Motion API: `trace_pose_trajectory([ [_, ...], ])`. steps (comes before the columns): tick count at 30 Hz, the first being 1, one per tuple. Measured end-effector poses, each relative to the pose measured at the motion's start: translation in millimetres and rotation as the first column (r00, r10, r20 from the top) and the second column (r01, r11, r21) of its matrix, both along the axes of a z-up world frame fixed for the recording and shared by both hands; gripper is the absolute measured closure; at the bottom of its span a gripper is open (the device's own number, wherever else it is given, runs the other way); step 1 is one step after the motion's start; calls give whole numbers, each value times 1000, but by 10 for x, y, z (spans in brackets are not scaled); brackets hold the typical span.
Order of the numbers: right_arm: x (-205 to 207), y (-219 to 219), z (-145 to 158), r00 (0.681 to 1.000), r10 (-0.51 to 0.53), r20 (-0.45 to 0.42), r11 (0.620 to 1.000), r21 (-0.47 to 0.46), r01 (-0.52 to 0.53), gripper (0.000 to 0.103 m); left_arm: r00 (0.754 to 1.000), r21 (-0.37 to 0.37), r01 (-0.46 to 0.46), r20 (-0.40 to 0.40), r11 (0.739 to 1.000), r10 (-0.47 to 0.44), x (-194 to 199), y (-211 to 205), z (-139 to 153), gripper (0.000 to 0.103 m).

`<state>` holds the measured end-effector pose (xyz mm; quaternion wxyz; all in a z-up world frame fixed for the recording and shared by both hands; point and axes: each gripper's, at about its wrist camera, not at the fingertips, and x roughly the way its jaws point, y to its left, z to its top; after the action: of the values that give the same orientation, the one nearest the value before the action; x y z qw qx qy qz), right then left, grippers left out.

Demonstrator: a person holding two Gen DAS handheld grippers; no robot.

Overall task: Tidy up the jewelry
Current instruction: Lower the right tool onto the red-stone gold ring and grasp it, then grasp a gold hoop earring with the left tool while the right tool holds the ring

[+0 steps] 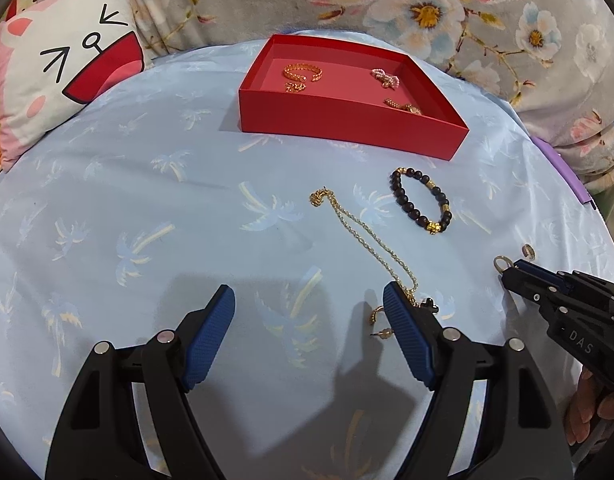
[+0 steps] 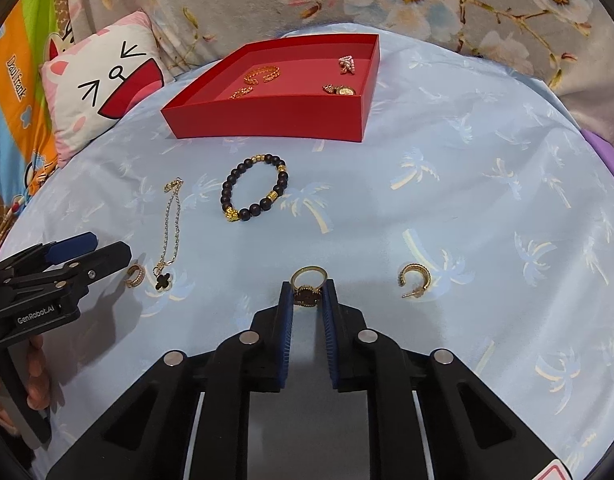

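My right gripper (image 2: 307,292) is shut on a gold ring (image 2: 308,268) with a dark clover top, low over the light blue sheet. In the left wrist view the right gripper (image 1: 507,270) enters from the right, ring (image 1: 500,263) at its tip. My left gripper (image 1: 307,292) stands open with nothing between its fingers. A gold hoop earring (image 1: 377,314) lies just inside its right finger. A gold chain necklace (image 1: 367,232) and a dark bead bracelet (image 1: 403,200) lie ahead. Behind them a red box (image 1: 347,128) holds several gold and pink pieces. A second hoop earring (image 2: 415,278) lies right of the ring.
A cat-face pillow (image 1: 67,68) leans at the back left and a floral blanket (image 1: 427,12) runs along the back. A purple edge (image 1: 563,168) borders the sheet on the right. A person's hand (image 2: 35,376) holds the left gripper (image 2: 107,248) at the left.
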<state>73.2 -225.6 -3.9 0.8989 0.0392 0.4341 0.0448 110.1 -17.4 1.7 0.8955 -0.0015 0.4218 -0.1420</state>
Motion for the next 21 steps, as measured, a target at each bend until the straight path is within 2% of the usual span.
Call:
trace_pose_trajectory([
  [8, -133, -16, 70, 999, 7, 40, 1000, -3, -7, 90, 999, 12, 42, -1, 999, -42, -72, -74, 5, 29],
  [17, -281, -225, 164, 998, -30, 58, 997, 75, 26, 90, 996, 18, 89, 10, 996, -89, -272, -185, 17, 30],
  [21, -280, -286, 170, 997, -45, 55, 995, 90, 40, 90, 995, 26, 97, 0, 995, -97, -231, -230, -1, 41],
])
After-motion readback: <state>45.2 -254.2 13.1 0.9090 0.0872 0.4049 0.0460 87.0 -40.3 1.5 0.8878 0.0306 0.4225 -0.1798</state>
